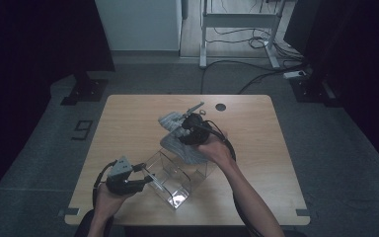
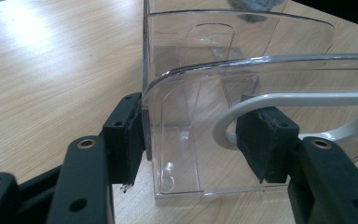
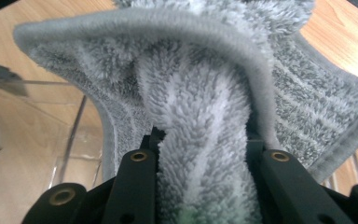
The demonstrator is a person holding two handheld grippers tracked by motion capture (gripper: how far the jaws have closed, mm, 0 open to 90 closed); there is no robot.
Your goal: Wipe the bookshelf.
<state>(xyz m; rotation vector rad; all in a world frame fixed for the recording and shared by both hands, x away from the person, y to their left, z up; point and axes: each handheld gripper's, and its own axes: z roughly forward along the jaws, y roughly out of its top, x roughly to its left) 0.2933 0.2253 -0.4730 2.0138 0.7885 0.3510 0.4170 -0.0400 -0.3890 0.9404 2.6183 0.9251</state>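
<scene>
A clear plastic container (image 1: pixel 177 185) with inner dividers stands on the wooden table (image 1: pixel 128 113) near its front edge. My left gripper (image 1: pixel 147 174) is shut on the container's left end. In the left gripper view, one pad (image 2: pixel 129 140) presses the outside of the clear wall (image 2: pixel 242 37) and the other sits at its white-edged handle cutout. My right gripper (image 1: pixel 186 132) is shut on a fluffy grey striped towel (image 1: pixel 177 143), which hangs bunched over the container's far side. In the right gripper view the towel (image 3: pixel 200 93) bulges up between the jaws of the right gripper (image 3: pixel 203 140).
A dark round hole (image 1: pixel 220 106) sits near the table's far edge. A white desk frame (image 1: pixel 237 22) and cables (image 1: pixel 256 74) lie on the floor behind. Bare tabletop lies left and right of the container.
</scene>
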